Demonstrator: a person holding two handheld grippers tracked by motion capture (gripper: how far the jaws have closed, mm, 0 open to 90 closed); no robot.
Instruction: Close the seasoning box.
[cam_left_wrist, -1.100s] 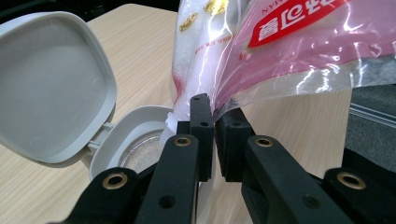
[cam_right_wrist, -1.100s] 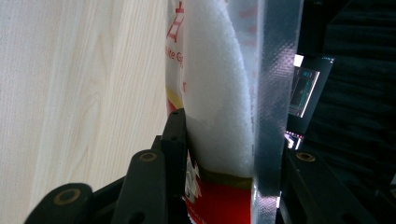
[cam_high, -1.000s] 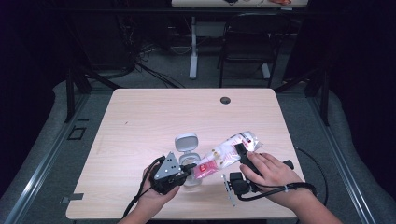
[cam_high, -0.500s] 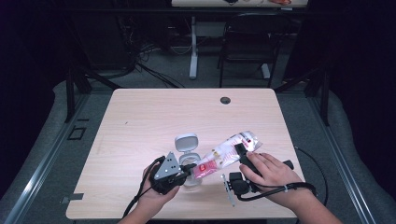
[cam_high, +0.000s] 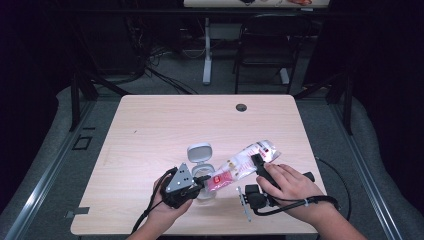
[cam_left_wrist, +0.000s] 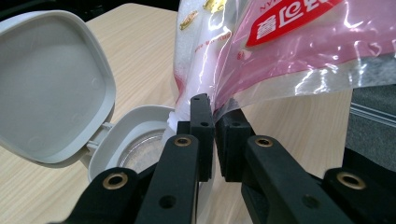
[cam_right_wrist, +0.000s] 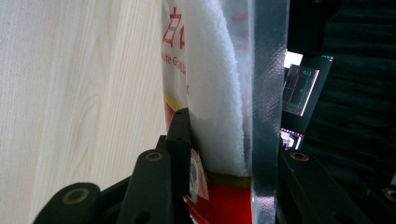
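Note:
A clear plastic bag (cam_high: 246, 161) with a red label and white grains hangs tilted over a small grey container (cam_high: 206, 181) whose hinged lid (cam_high: 199, 152) stands open. My left gripper (cam_high: 202, 181) is shut on the bag's low end (cam_left_wrist: 289, 46), right above the container's rim (cam_left_wrist: 140, 116). My right gripper (cam_high: 258, 163) is shut on the raised end of the bag (cam_right_wrist: 210, 84); its jaws have just been closing with the bag between them. A hand is wrapped around each gripper.
The container stands near the front edge of a pale wooden table (cam_high: 150, 125). A round cable hole (cam_high: 241, 107) lies at the back. A chair (cam_high: 265, 45) and a desk leg (cam_high: 207, 50) stand beyond the far edge.

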